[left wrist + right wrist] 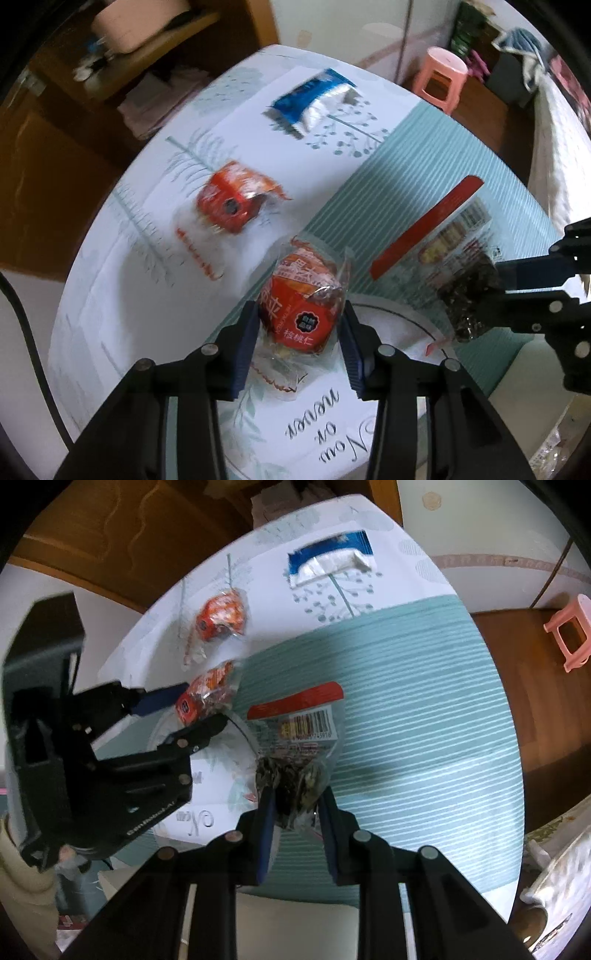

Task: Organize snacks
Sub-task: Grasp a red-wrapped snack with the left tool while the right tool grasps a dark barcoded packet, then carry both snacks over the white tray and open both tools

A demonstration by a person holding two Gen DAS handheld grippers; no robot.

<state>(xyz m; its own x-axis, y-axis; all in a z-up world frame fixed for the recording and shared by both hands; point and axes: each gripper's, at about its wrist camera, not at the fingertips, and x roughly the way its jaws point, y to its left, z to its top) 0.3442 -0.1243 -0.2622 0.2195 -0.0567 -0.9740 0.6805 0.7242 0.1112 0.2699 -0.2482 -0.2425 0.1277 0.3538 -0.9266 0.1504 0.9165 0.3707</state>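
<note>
L gripper [301, 325] clamps red snack pack [301, 314], R gripper [295, 808] clamps seaweed bag [295, 746] — both over plate rim [406, 314].

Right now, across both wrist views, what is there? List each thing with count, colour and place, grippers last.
Wrapped red snack: one, orange-red in clear wrap, between the left gripper's pads, at the plate's edge.
Second red snack: one, orange-red, lying on the white part of the cloth.
Blue packet: one, blue and white, far side of the table.
Clear bag: one, red top strip, dark contents, held at its lower end.
Plate: one, white, printed lettering, near table edge.
Tablecloth: one, teal-striped and white.
Stool: one, pink, on the floor.
Left gripper: black, blue pads, shut on the wrapped snack.
Right gripper: black, shut on the bag.
</note>
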